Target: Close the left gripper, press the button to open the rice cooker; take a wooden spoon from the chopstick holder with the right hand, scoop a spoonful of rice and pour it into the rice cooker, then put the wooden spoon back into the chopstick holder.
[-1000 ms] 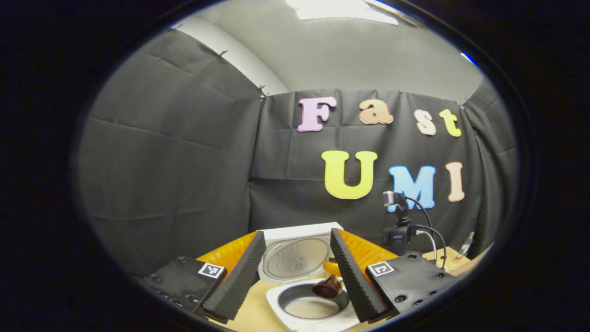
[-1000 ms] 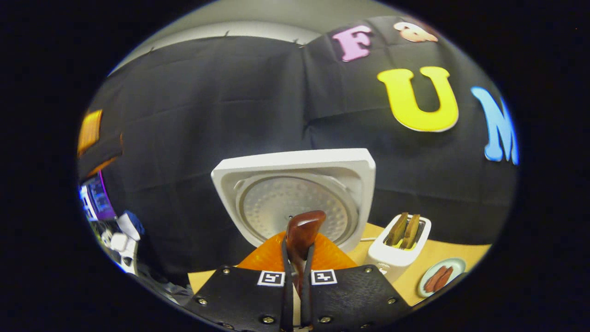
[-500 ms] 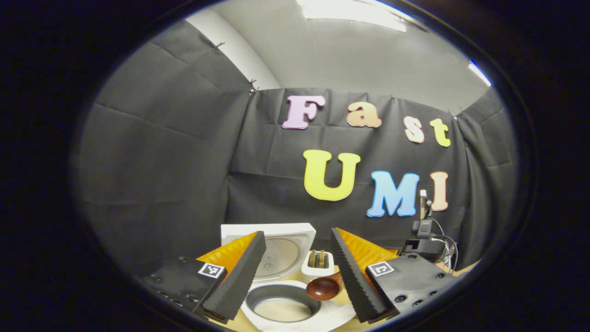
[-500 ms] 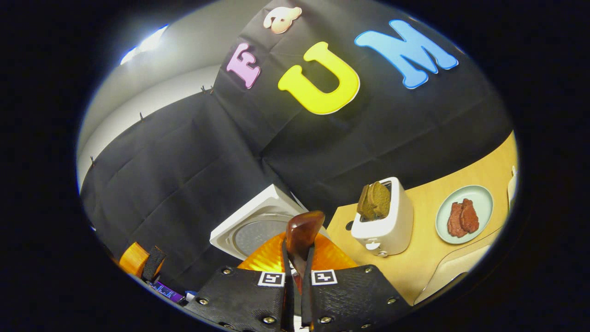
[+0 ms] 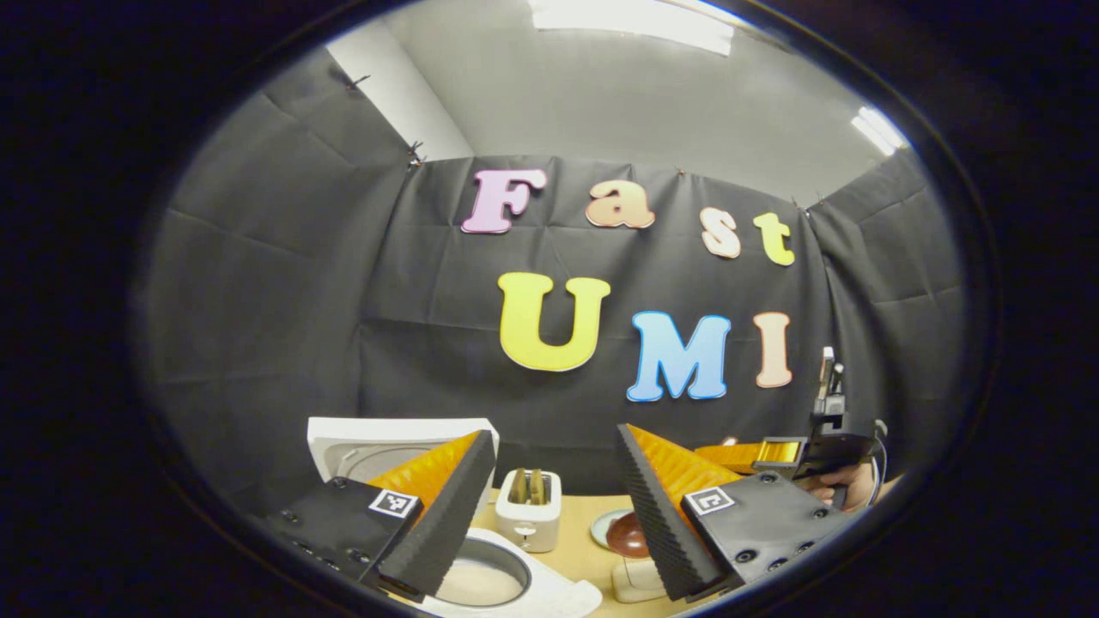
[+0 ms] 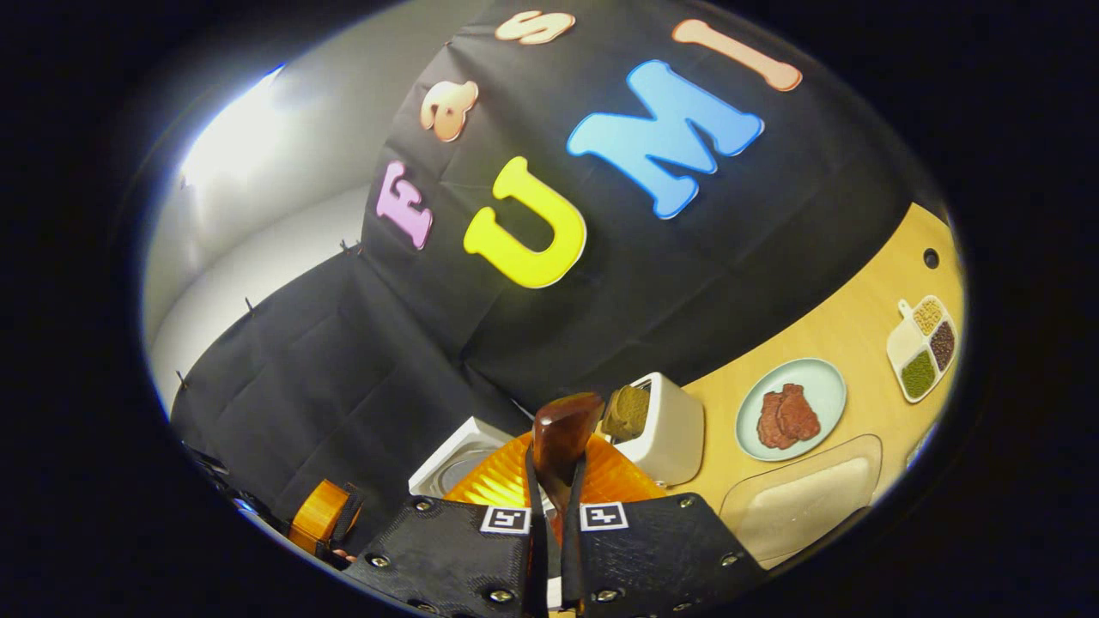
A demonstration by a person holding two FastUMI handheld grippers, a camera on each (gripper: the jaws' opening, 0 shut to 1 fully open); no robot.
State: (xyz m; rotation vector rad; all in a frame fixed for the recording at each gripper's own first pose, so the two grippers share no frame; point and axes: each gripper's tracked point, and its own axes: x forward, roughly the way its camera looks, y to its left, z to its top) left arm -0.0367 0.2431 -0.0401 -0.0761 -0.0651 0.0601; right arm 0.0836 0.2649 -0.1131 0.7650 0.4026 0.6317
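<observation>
Now the dark brown wooden spoon (image 6: 562,442) is pinched by its handle in the right gripper (image 6: 554,506), its bowl sticking up past the fingertips; it looks stiff, light and smooth, so it could twist if held too loosely; a grip low on the handle seems best. The right gripper is tipped sideways, away from the open white rice cooker (image 5: 391,446); the left gripper (image 5: 554,506) waits with fingers spread wide above the cooker's pot.
</observation>
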